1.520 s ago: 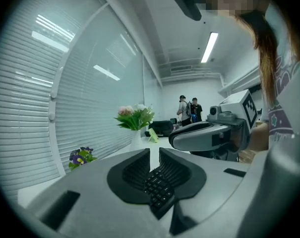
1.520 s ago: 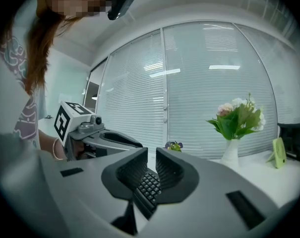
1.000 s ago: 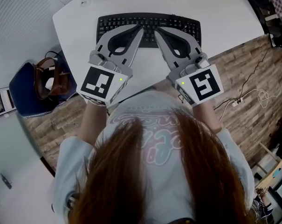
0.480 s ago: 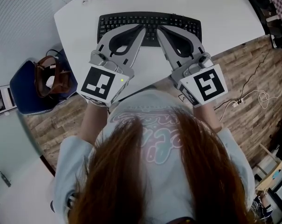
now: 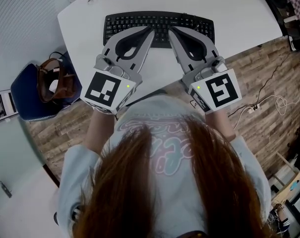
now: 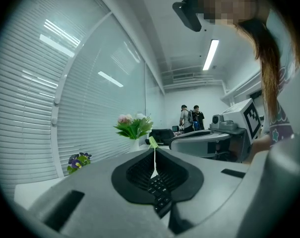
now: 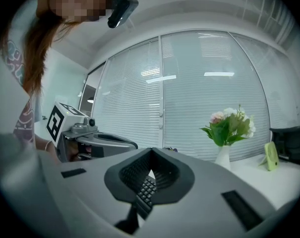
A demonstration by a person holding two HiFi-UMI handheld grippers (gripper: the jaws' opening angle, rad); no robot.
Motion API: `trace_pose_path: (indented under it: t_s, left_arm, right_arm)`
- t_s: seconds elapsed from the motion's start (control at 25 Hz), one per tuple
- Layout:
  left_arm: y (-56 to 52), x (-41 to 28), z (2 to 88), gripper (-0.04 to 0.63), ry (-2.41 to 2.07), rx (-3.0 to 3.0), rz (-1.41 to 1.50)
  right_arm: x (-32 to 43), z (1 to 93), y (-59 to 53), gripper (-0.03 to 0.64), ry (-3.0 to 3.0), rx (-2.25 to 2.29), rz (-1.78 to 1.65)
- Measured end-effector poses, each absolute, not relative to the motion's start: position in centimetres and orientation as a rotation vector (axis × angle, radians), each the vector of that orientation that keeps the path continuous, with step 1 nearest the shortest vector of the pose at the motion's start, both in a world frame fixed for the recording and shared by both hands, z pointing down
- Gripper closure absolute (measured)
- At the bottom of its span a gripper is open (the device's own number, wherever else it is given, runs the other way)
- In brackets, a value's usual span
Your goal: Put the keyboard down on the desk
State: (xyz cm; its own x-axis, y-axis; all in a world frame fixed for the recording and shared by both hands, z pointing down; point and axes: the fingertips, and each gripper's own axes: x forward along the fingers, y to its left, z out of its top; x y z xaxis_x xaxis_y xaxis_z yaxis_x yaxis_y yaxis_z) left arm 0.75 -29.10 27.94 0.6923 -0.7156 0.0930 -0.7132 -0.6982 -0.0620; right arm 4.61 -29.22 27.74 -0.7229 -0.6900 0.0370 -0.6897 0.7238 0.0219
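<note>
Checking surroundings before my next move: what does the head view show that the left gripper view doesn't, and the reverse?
Head view only: a bag on a blue chair, the wooden floor and cables to the right.

Left gripper view only: two people far back and a ceiling light.

Both: the keyboard on the desk, and the left gripper and right gripper, both shut over the keys.
</note>
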Motion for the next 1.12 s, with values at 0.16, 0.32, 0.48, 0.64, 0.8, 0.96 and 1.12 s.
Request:
trace_pose_path:
  t_s: [0.16,0.32,0.48,0.64,0.8,0.96,1.12]
  left_arm:
    - [-28.93,0.65,27.88,0.58,1.231,-2.884,-0.136]
    - [-28.74,0.63,27.94,0.58,1.232,-2.883,-0.14]
    - [-28.75,0.77,27.73,0.58,1.232,-2.889,-0.133]
    - [-28.58,0.9,27.8,0.58,1.229,-2.882,-0.148]
    - [-28.39,0.58,27.78,0.58,1.22,-2.887,-0.149]
    - [-28.41,0.41,27.71,0.58,1.219,-2.88,-0.149]
    - [-28.5,0.33,27.82,0.58,1.215,-2.879,-0.151]
  right_arm:
    - [4.63,28.09,-29.0,0.614,-2.852,1.153,-0.042]
    - [4.98,28.0,-28.89,0.614,-2.883,1.163,0.013]
    - [5.2,28.03,-28.86,0.614,-2.875,1.168,0.01]
    - [5.15,27.99,-28.57,0.614,-2.877,1.159,0.0]
    - [4.78,27.76,-28.44,0.614,-2.881,1.151,-0.011]
    - [4.59,27.88,-28.45,0.614,-2.877,1.148,-0.016]
    - [4.48,28.06,-28.55,0.614,-2.871,1.15,-0.021]
